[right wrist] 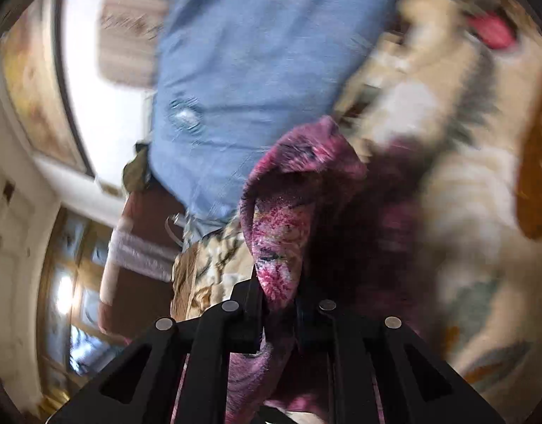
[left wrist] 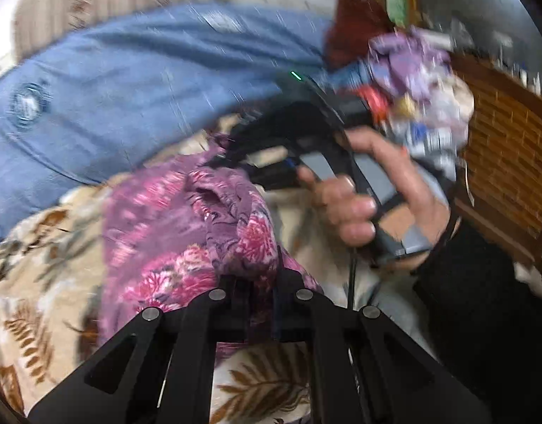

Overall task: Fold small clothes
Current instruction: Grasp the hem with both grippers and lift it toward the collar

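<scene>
A purple garment with pink flowers (left wrist: 186, 219) hangs bunched between both grippers above the bed. In the left wrist view my left gripper (left wrist: 262, 282) is shut on one edge of it at the bottom. Further off in that view, a hand (left wrist: 348, 198) holds my right gripper (left wrist: 235, 148), whose tips meet the cloth's far end. In the right wrist view my right gripper (right wrist: 276, 300) is shut on a fold of the same garment (right wrist: 292, 205), which drapes up and over the fingers. Both views are blurred by motion.
A blue pillow (left wrist: 129, 88) (right wrist: 253, 70) lies at the head of a cream leaf-patterned bedspread (left wrist: 41, 282) (right wrist: 465, 194). A heap of mixed clothes (left wrist: 419, 77) sits at the right, beside a brown brick-patterned board (left wrist: 507, 148). A black sleeve (left wrist: 482, 300) crosses the lower right.
</scene>
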